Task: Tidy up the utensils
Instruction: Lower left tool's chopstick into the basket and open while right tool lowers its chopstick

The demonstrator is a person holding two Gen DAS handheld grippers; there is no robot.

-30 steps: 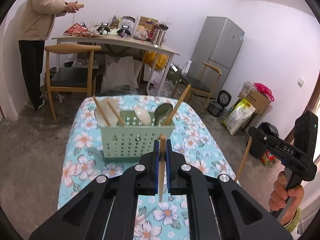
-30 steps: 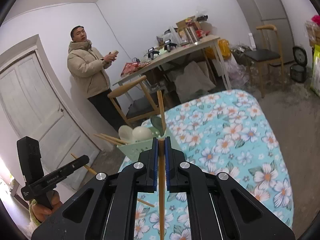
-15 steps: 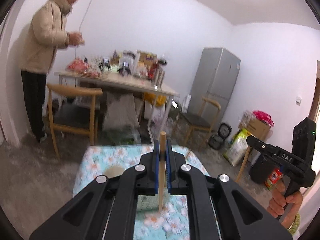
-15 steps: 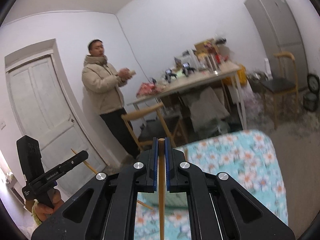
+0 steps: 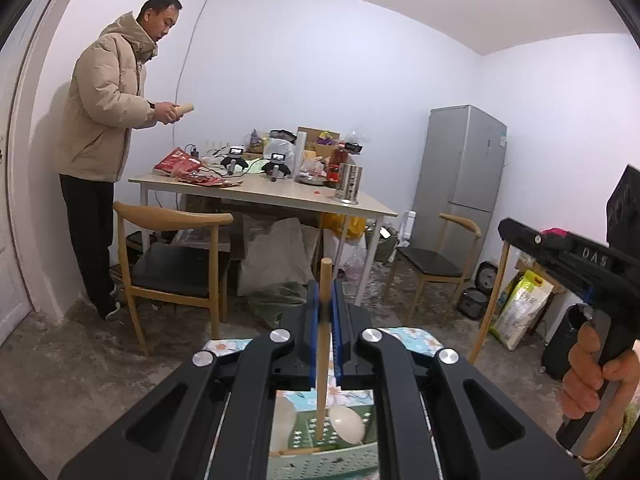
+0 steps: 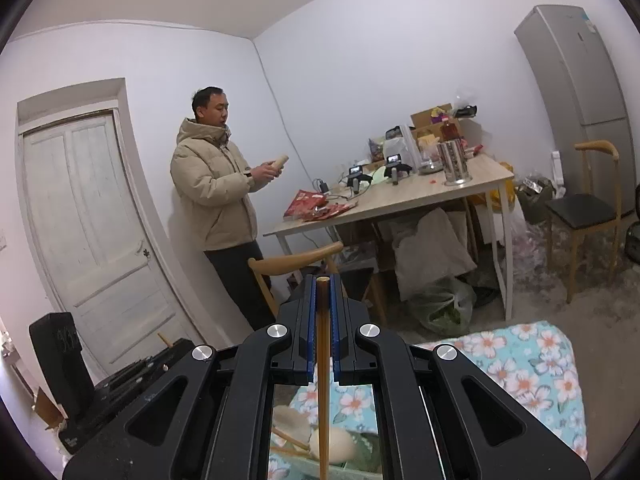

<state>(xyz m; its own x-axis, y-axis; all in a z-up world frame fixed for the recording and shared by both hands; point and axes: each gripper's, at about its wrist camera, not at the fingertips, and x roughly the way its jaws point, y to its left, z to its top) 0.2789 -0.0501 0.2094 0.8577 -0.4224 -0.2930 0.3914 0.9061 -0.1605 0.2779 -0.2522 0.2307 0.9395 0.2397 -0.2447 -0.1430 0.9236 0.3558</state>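
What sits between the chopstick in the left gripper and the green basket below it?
Nothing visible blocks it. The left gripper is shut on the chopstick, whose lower end hangs over the green basket. Inside, a white spoon lies just right of the tip, so it may touch on the way down.

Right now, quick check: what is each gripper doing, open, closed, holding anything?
Left gripper: closed on a wooden chopstick, held upright.
Right gripper: closed on a darker chopstick, also upright.
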